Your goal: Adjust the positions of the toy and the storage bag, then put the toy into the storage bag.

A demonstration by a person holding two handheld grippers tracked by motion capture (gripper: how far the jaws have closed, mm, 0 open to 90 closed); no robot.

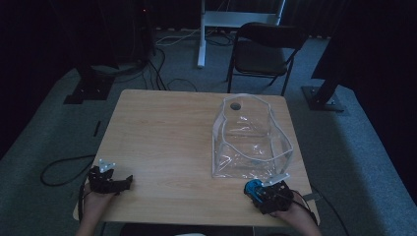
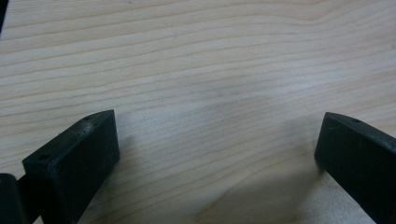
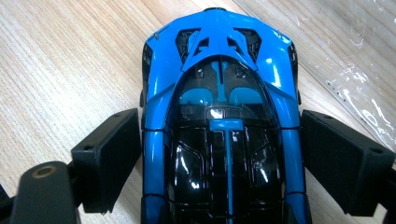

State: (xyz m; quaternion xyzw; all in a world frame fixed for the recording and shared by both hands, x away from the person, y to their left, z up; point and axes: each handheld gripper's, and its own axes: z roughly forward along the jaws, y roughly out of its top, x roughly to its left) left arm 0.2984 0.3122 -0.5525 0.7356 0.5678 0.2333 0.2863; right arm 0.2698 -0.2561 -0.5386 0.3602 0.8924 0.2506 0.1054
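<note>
A blue and black toy car (image 3: 219,93) rests on the wooden table (image 1: 162,132) near its front right corner, also visible as the toy car (image 1: 252,187) in the high view. My right gripper (image 3: 220,154) has one jaw pressed against each side of the car, so it is shut on it. A clear plastic bag (image 1: 248,140) stands open just beyond the car, and its edge (image 3: 355,70) shows to the right. My left gripper (image 1: 127,183) lies at the front left of the table, and in its own view the left gripper (image 2: 217,140) is open over bare wood.
A black folding chair (image 1: 263,49) stands behind the table's far edge. Cables (image 1: 64,169) trail on the carpet to the left. Bare wood stretches across the table's left and middle.
</note>
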